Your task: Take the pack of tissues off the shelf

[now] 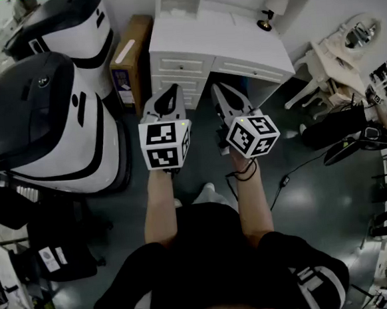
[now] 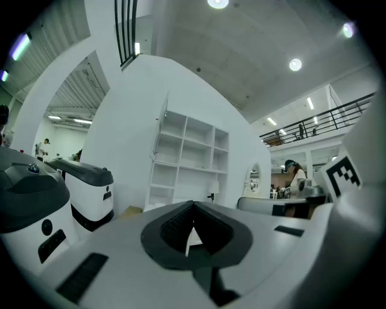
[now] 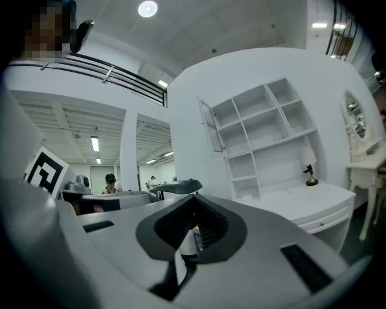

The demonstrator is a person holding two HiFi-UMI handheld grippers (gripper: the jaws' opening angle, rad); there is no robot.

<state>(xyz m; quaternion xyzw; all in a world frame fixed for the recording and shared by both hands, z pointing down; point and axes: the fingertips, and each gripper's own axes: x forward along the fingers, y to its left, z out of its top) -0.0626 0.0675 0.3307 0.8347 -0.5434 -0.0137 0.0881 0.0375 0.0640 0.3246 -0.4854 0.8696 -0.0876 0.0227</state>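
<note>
No pack of tissues shows in any view. The white shelf unit stands on a white desk ahead of me, and its open compartments look bare. A small lamp sits on the desk's right end. My left gripper and my right gripper hover side by side over the dark floor, just short of the desk's front. In the left gripper view the left gripper has its jaws together with nothing between them. The right gripper is likewise shut and empty.
Two big white-and-black machines stand close on the left. A cardboard box leans beside the desk. A white chair and vanity mirror are at the right, with black gear and cables on the floor.
</note>
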